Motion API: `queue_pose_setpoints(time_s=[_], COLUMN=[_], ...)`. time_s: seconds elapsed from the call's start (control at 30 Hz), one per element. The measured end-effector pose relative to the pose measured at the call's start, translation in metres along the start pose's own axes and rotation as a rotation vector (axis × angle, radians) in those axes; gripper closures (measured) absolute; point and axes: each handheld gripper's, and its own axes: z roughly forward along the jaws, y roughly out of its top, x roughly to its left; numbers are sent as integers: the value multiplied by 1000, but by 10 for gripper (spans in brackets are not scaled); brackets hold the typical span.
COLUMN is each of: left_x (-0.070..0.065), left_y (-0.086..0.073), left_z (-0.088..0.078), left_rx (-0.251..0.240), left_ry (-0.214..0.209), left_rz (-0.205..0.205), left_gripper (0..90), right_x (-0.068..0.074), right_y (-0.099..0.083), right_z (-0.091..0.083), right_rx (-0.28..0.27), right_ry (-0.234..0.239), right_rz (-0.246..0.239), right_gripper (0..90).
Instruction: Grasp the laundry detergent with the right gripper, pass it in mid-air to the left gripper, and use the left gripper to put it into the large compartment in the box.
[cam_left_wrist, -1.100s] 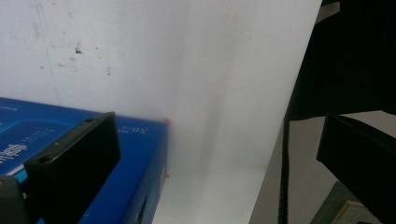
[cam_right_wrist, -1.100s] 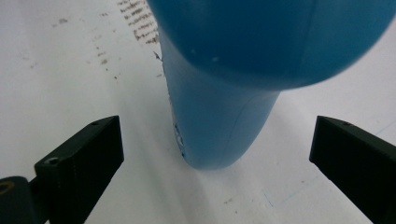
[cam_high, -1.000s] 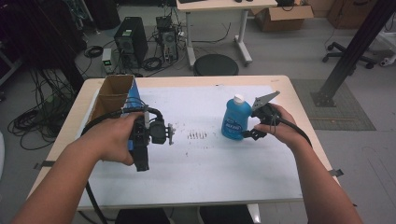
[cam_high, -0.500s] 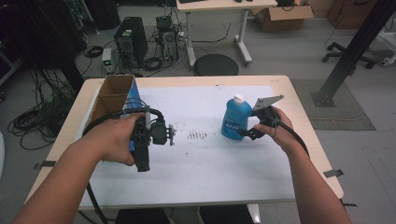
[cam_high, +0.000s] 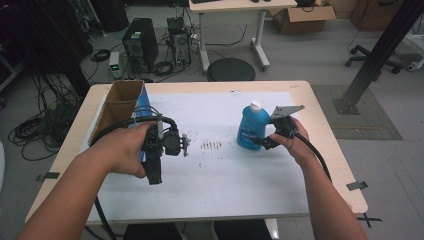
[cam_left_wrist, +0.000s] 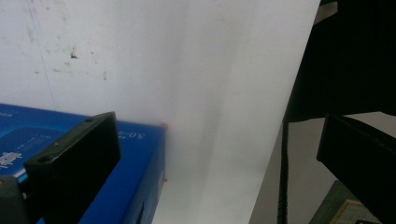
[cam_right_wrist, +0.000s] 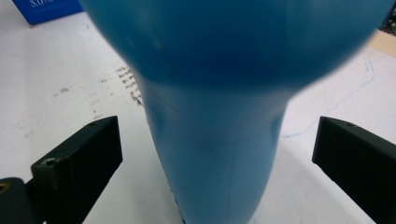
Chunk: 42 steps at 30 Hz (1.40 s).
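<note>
A blue plastic bottle (cam_high: 251, 127) with a white cap stands upright on the white sheet, right of centre. My right gripper (cam_high: 264, 142) reaches it from the right and is open. In the right gripper view the bottle (cam_right_wrist: 219, 154) stands between the two jaws, with a gap on each side. My left gripper (cam_high: 167, 144) is held above the sheet's left part, beside an open cardboard box with a blue side (cam_high: 121, 102). It is open and holds nothing (cam_left_wrist: 219, 144), and the blue box (cam_left_wrist: 37, 126) lies behind its left jaw.
The white sheet (cam_high: 225, 180) covers most of the wooden table (cam_high: 330, 150) and bears small dark marks (cam_high: 211, 145) at its middle. Cables trail from both grippers. A stool, computers and another table stand on the floor beyond the far edge.
</note>
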Motion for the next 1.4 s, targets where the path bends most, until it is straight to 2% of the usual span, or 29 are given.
queue_pose_setpoints(time_s=[0.13, 0.33, 0.73, 1.0, 1.4], left_x=[0, 0, -2, -2, -1], left_y=[3, 7, 7, 9, 8], left_z=[3, 4, -4, -4, -5], left_rx=[-1, 3, 0, 5, 3], left_ry=[-4, -6, 5, 7, 11], left_rz=[5, 19, 9, 11, 8], left_gripper=[2, 2, 3, 4, 4], right_x=[1, 0, 2, 2, 3], right_y=[2, 0, -1, -1, -1], right_z=[1, 4, 11, 10, 12], right_rx=[-26, -41, -60, -77, -81], right_ry=[1, 5, 6, -21, -24], right_rz=[-7, 9, 21, 41, 23], right_gripper=[16, 14, 18, 86, 163])
